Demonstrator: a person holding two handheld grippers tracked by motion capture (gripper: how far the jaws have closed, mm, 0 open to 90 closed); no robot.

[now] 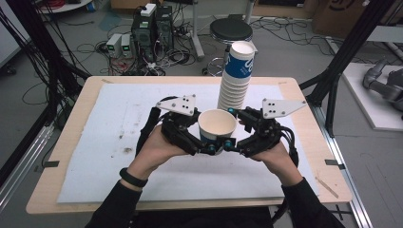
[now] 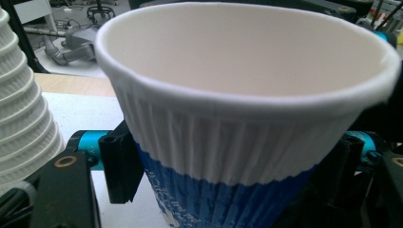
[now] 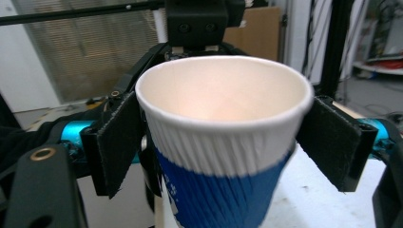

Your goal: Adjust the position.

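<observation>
A ribbed paper cup (image 1: 217, 124), white at the top and blue below, is held upright and empty above the middle of the table. My left gripper (image 1: 205, 136) comes in from the left and my right gripper (image 1: 230, 127) from the right, and both are shut on the cup. In the left gripper view the cup (image 2: 247, 118) is very close, with a black pad (image 2: 119, 164) against each side of its blue band. In the right gripper view the cup (image 3: 223, 142) sits between the two pads (image 3: 121, 142), which touch it just under the rim.
A tall stack of the same cups (image 1: 236, 80) stands right behind the held cup, also at the left edge of the left gripper view (image 2: 21, 109). A white mat (image 1: 109, 142) covers the wooden table (image 1: 306, 102). A stool, cables and computers are on the floor beyond.
</observation>
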